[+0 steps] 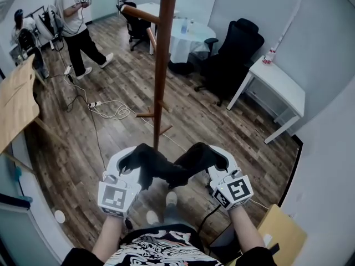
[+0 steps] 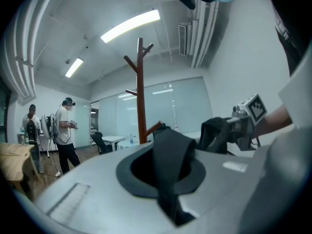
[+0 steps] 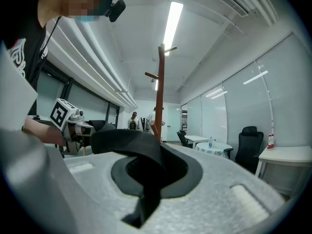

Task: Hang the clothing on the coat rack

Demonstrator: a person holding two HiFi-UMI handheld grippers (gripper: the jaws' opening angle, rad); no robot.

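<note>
Head view: left claw and right claw each clamp the black clothing, slung between them just short of the coat rack; I'd hold both grips firm, raise it level, then loop it over a peg

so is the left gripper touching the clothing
Touching. Left gripper view shows the left gripper shut on the black clothing, cloth pinched between its jaws.
</note>
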